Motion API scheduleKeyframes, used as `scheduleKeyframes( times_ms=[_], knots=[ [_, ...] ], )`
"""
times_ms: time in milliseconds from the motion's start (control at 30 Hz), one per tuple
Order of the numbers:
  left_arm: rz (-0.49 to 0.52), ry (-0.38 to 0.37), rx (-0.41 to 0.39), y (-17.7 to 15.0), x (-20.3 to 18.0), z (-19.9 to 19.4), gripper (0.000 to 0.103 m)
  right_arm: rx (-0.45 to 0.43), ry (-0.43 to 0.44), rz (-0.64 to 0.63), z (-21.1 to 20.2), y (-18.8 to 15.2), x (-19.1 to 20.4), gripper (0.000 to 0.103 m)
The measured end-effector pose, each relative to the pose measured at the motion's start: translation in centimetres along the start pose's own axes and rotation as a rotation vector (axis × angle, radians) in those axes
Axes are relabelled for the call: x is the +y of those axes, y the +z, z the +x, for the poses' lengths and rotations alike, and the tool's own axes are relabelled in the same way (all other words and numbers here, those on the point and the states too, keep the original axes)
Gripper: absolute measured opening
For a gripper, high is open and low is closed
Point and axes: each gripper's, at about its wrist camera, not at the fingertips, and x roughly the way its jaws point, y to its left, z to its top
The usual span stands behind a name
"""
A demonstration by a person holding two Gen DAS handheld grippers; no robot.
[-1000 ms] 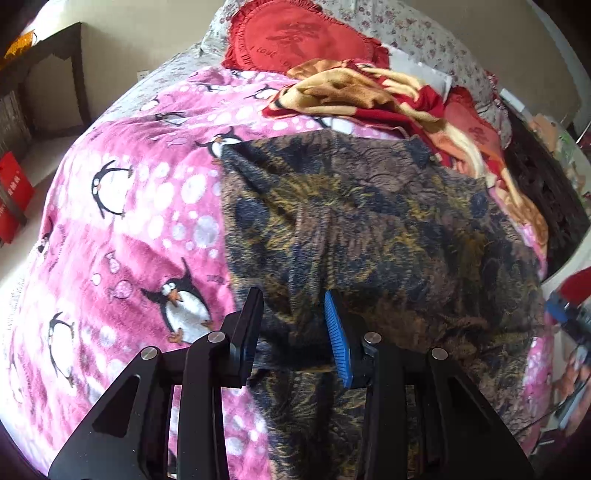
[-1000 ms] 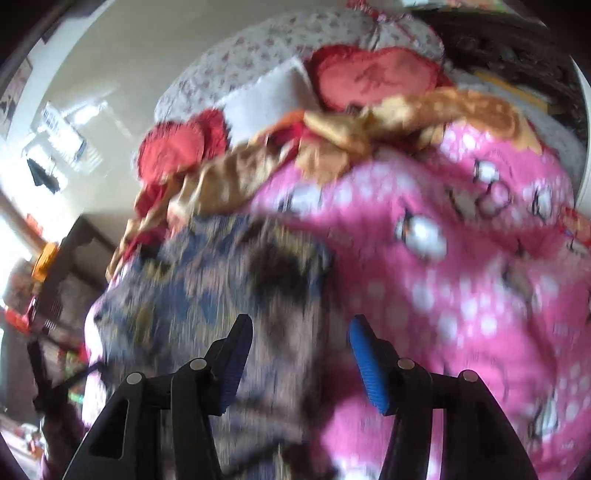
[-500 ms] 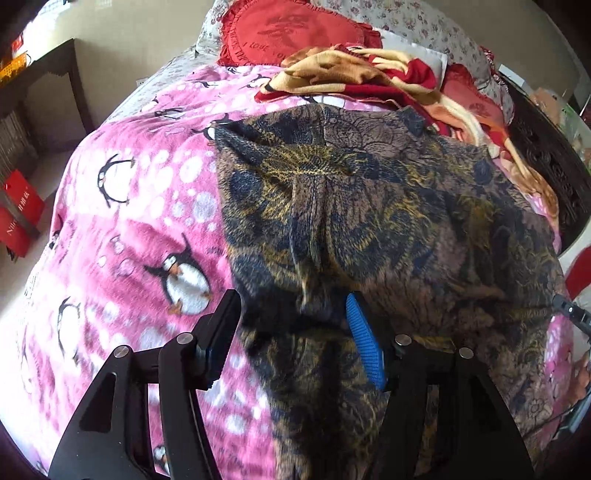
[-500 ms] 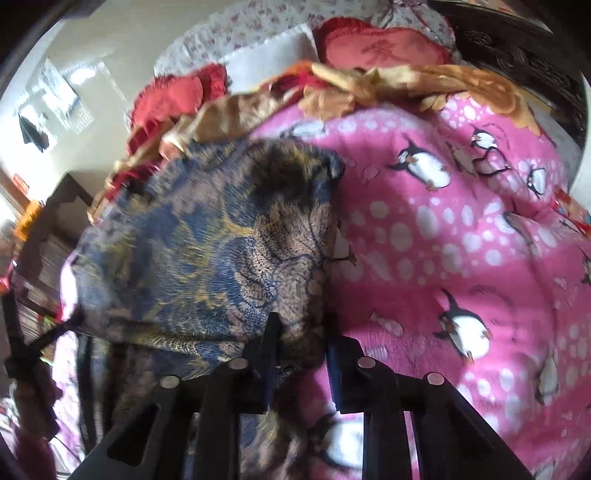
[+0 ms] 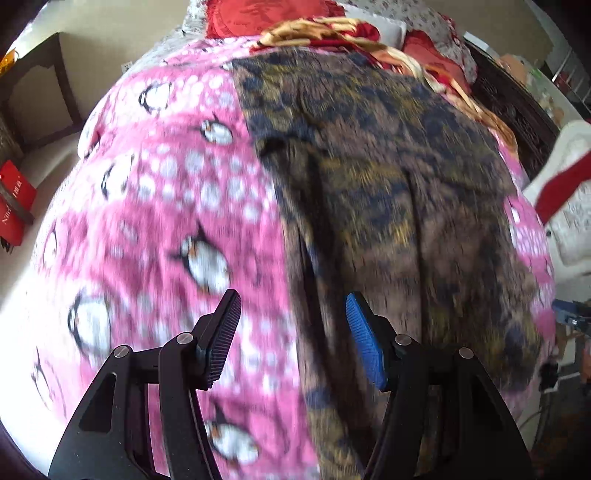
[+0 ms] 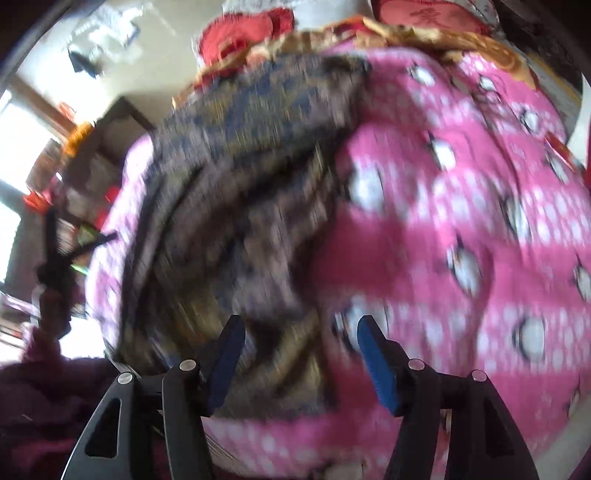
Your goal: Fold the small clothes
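Note:
A dark brown, blue and gold patterned garment (image 5: 388,192) lies spread on the pink penguin blanket (image 5: 166,206); it also shows in the right wrist view (image 6: 240,192). My left gripper (image 5: 291,332) is open and empty, straddling the garment's left edge near its lower end. My right gripper (image 6: 299,347) is open and empty above the garment's right edge, where cloth meets the blanket (image 6: 461,229). Both views are motion-blurred.
Red cushions (image 5: 266,14) and a red-and-gold blanket (image 5: 332,33) are piled at the bed's head. A dark wooden stand (image 5: 40,92) and a red box (image 5: 14,206) are left of the bed. White and red cloth (image 5: 569,184) lies at the right.
Both grippers opened and let go of the garment. The right gripper, shut on its edge half a second ago, is now wide open. The left gripper shifted left to the garment's edge.

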Motion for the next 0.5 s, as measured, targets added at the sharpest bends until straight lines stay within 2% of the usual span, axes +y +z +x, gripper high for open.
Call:
scheduleKeyframes(
  times_ms=[67, 167, 233, 267, 300, 400, 467, 500],
  knots=[
    [0.004, -0.016, 0.028, -2.2, -0.2, -0.5, 0.060, 0.020, -0.019, 0.034, 1.5, -2.2, -0.5, 0.061],
    [0.002, -0.021, 0.058, -4.9, -0.2, -0.8, 0.060, 0.018, 0.000, 0.074, 3.5, -4.0, -0.6, 0.061],
    [0.002, -0.014, 0.070, -6.0, -0.3, -1.0, 0.060, -0.040, -0.042, 0.062, 3.9, -4.8, -0.2, 0.051],
    [-0.001, -0.011, 0.073, -6.4, -0.2, -1.1, 0.060, -0.053, -0.088, 0.039, 3.9, -5.1, 0.2, 0.034],
    [-0.009, -0.012, 0.074, -6.8, -0.1, -1.3, 0.060, -0.067, -0.146, 0.006, 3.5, -5.4, 0.5, 0.007],
    [-0.040, -0.031, 0.078, -8.1, 0.3, -2.1, 0.060, -0.134, -0.100, 0.047, 0.7, -6.4, 0.0, 0.005],
    [-0.061, -0.042, 0.087, -9.0, 0.5, -2.3, 0.060, -0.164, -0.136, 0.035, -1.1, -7.8, -0.1, 0.005],
    [-0.073, -0.050, 0.096, -9.7, 0.5, -2.4, 0.060, -0.168, -0.128, 0.046, -1.6, -8.3, -0.4, 0.005]
  ],
)
